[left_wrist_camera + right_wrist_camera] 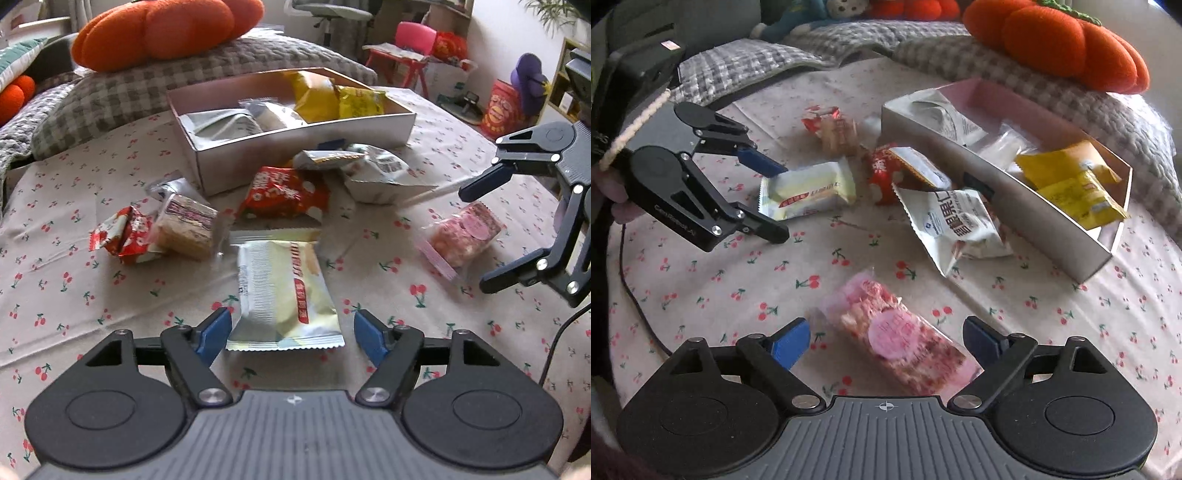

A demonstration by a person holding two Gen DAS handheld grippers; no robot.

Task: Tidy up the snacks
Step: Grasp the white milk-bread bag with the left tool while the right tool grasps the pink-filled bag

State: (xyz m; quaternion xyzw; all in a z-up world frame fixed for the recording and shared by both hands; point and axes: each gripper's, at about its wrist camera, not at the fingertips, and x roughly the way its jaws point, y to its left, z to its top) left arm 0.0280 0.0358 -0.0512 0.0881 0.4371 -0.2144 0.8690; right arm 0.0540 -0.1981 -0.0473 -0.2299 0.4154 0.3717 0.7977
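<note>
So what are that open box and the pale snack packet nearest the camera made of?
The box looks like thin card with a smooth, slightly pearly pink-white finish: its walls are flat and fold sharply at the corners. The pale snack packet looks like glossy plastic or foil film: it shines, creases softly, and has crimped, zigzag-cut ends. Neither can be told for certain by look alone.

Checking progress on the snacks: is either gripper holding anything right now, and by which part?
Nothing is held. The left gripper straddles the cream packet, the right gripper the pink packet, pads apart.

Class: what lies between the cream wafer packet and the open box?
A red snack packet lies between the cream wafer packet and the box, clearest in the left wrist view.
</note>
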